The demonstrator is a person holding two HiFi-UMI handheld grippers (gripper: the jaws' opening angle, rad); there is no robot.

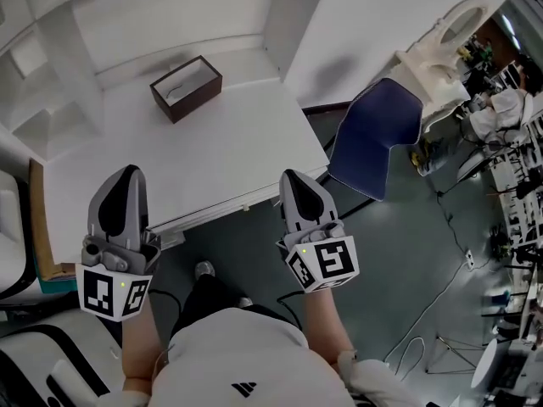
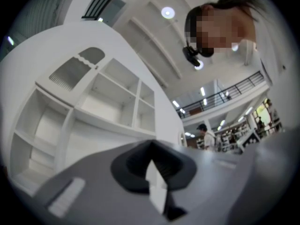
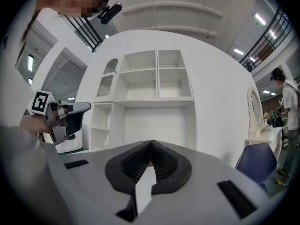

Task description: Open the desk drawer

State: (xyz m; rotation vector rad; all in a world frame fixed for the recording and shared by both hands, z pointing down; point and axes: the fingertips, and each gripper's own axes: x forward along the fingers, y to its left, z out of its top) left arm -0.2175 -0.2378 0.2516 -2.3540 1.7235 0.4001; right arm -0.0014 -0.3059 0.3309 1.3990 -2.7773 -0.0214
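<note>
Both clenched empty, the grey left gripper (image 1: 128, 171) and right gripper (image 1: 291, 175) are best opened below the white desk's (image 1: 212, 147) front edge.

White desk drawer (image 1: 227, 209), closed, beneath desktop (image 1: 212, 142)

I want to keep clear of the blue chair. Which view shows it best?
The head view: the blue chair shows seat and back from above, off a corner of the desk. The right gripper view catches only part of it at its lower right edge. The left gripper view misses it.
</note>
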